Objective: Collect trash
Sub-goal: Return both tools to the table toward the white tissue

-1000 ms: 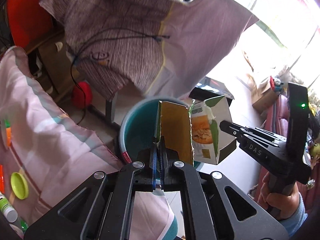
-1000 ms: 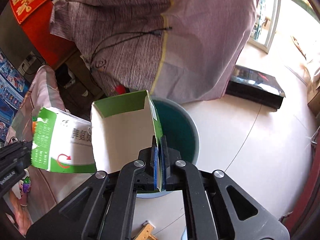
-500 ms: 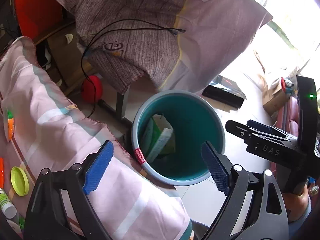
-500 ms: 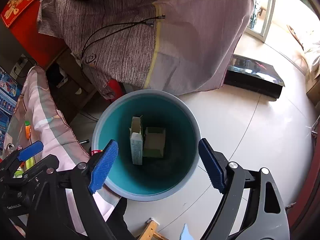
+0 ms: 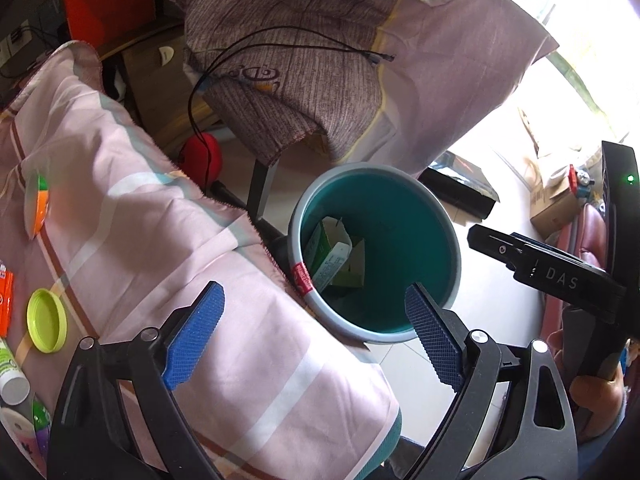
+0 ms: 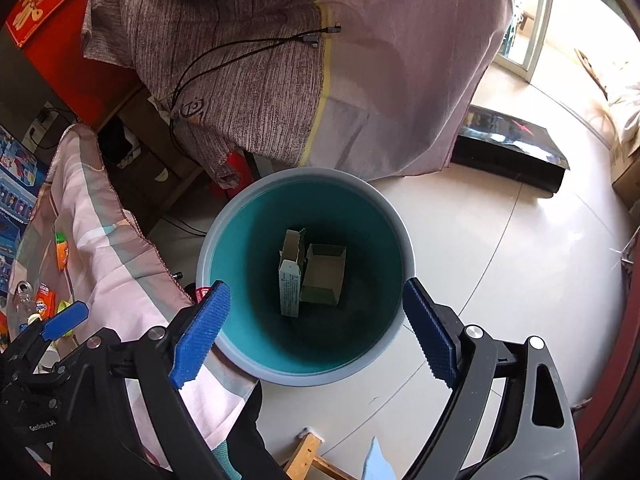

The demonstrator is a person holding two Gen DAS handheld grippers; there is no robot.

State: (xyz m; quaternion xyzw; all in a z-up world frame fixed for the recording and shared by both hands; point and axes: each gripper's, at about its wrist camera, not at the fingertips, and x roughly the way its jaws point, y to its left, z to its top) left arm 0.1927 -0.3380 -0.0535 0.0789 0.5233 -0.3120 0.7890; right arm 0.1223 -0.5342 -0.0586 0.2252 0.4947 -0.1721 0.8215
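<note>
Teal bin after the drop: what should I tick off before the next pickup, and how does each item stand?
1. Both cartons inside the teal bin: ok.
2. Left gripper open and empty, jaws just opened: ok.
3. Right gripper open and empty, jaws just opened: ok.
4. Bin upright on the floor: ok.
5. More trash on the pink cloth, e.g. green lid: ok.
6. Clear path to lid: cannot tell.

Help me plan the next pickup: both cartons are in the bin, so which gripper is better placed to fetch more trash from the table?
Left, probably. The left gripper hangs open over the pink-clothed table, near the green lid. The right gripper hangs open above the bin, farther from the table's litter.
</note>
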